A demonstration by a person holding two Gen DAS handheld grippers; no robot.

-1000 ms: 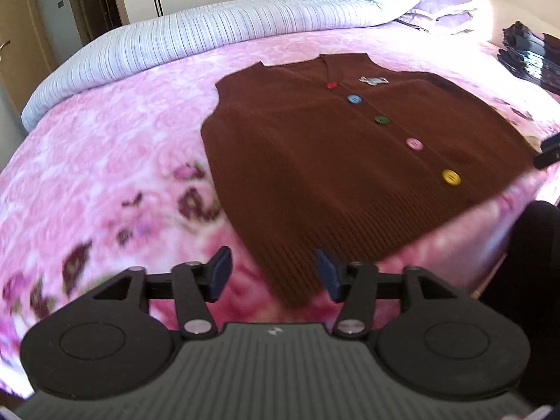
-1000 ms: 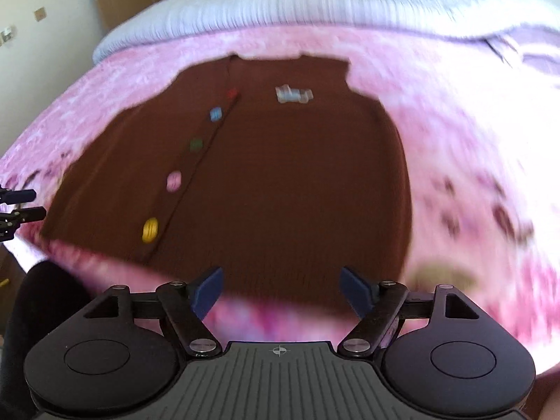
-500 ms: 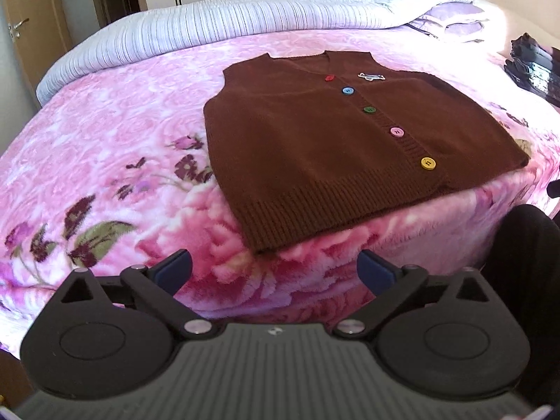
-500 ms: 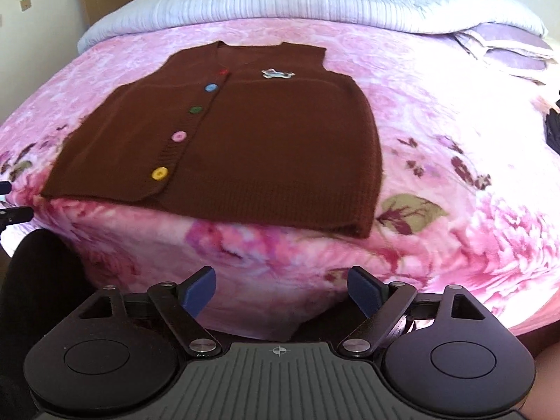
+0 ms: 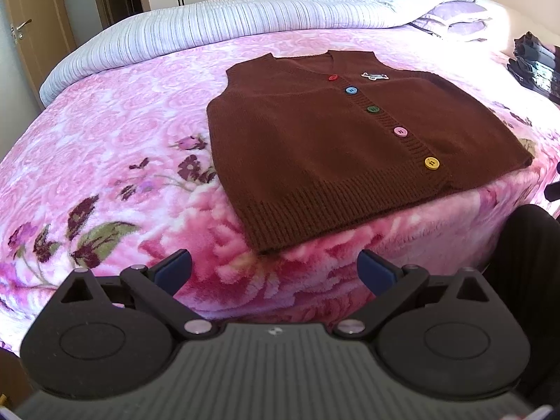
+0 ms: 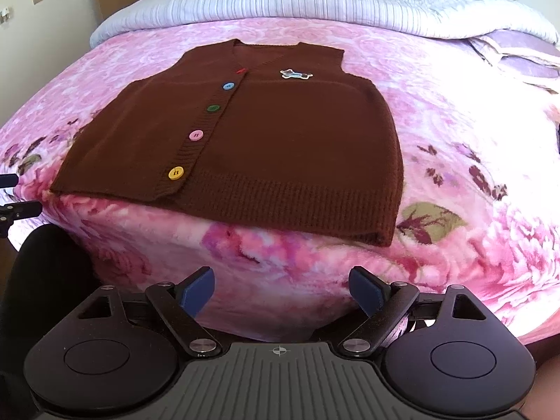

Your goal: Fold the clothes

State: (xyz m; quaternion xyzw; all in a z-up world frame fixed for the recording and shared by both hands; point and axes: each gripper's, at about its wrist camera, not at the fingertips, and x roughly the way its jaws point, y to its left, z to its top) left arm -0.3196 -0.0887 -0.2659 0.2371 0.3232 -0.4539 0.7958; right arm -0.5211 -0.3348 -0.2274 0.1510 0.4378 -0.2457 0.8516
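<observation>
Left wrist view: my left gripper (image 5: 274, 269) gapes empty below the brown knitted button-front vest (image 5: 336, 140), whose ribbed hem corner lies nearest. My right gripper (image 6: 280, 288) likewise stands wide, holding nothing.

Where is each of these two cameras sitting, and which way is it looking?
Left wrist view: sits behind the left gripper, angled down at the brown vest on the pink blanket; its open fingers show below.
Right wrist view: sits behind the right gripper, facing the same vest from farther right; open fingers below, the other gripper's tips at the left edge.
Shared: vest, blanket, striped bedding.
</observation>
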